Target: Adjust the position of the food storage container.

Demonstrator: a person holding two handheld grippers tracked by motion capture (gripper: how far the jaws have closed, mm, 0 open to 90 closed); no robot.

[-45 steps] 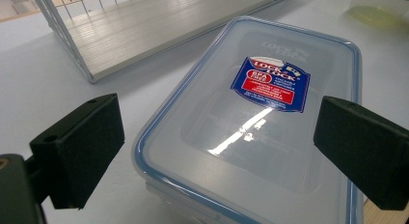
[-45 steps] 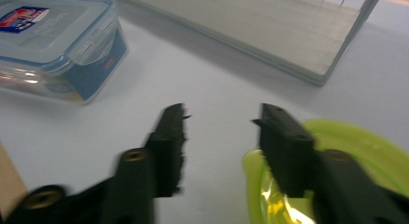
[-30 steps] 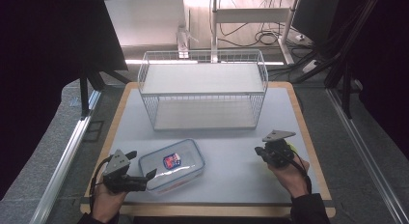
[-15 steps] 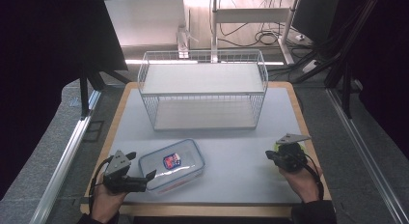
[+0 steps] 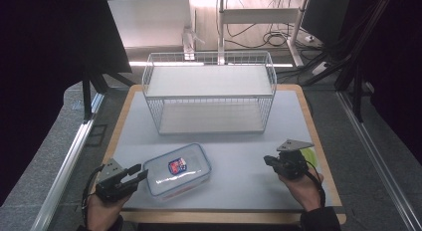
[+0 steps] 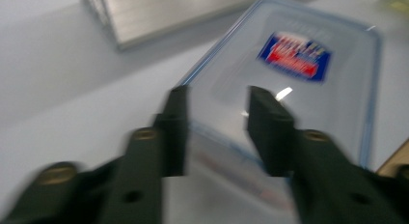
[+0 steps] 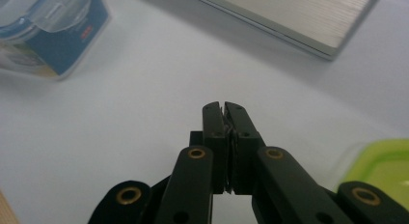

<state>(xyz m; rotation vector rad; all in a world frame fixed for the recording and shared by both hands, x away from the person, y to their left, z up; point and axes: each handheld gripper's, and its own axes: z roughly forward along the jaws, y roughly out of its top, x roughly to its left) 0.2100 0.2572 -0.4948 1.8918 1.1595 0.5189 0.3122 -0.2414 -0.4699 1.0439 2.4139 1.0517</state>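
A clear plastic container with a blue-rimmed lid and a red and blue label lies on the white mat near the front left. My left gripper is at its left end. In the blurred left gripper view the jaws have just been closing, and they now stand narrow around the container's near end, which lies between them. My right gripper rests at the front right, held by a hand, with nothing in it. Its jaws meet, and the container lies far off at upper left.
A white wire basket with a shelf on top stands across the back of the mat. A green lid or dish lies just right of the right gripper, also seen as a green lid. The wooden board's edges frame the mat.
The left jaws have closed from wide to narrow around the container's end. The right hand has shifted slightly toward the front right, its jaws staying together.
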